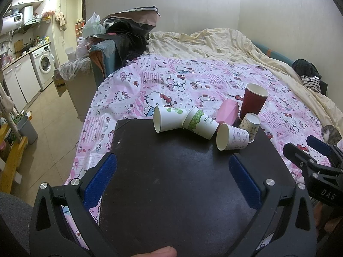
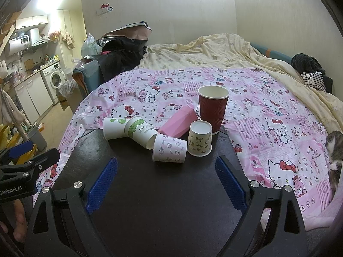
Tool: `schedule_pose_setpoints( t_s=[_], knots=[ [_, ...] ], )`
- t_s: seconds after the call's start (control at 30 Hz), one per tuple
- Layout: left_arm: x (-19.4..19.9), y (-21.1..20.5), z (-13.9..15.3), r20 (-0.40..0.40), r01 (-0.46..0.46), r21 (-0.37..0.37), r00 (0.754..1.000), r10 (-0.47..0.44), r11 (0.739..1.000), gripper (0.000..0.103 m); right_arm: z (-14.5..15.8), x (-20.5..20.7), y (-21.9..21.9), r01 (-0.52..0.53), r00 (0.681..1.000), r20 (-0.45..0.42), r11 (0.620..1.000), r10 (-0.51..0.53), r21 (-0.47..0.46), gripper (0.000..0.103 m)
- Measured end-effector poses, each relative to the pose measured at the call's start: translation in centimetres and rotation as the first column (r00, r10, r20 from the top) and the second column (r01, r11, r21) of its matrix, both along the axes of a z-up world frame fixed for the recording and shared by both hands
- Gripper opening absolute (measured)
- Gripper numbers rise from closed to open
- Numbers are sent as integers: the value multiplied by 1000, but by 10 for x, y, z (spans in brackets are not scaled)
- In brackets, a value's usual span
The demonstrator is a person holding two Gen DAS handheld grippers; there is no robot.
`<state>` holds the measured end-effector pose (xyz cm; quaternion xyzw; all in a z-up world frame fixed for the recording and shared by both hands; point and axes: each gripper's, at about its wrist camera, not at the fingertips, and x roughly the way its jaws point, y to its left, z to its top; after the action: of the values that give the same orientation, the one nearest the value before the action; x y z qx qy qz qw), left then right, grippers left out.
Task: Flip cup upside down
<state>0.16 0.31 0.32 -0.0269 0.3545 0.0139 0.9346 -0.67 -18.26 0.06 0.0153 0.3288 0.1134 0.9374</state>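
While toppled cups (image 2: 169, 151) crowd it, red cup (image 2: 212, 109) stands upright beside pink box (image 2: 179, 122).

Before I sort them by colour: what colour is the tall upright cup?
Dark red, ribbed, white inside: the tall cup, clearest in the right wrist view.

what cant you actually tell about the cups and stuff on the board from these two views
- Pink box: its far end is hidden behind the red cup in both views.
- Small print on the green leaf cup: too small to read beyond "PAPER".
- Cat: cut off by the right wrist view's edge.
- Black board: near edge hidden by the right gripper.
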Motion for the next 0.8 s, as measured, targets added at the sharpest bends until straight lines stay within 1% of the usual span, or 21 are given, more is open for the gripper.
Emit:
schedule_pose_setpoints(
  t_s=[0.8],
  knots=[
    [0,1,0,3,1,0,1000,-1,1000,103,0,-1,0,0,1000,2,1000,0,0,95]
  ],
)
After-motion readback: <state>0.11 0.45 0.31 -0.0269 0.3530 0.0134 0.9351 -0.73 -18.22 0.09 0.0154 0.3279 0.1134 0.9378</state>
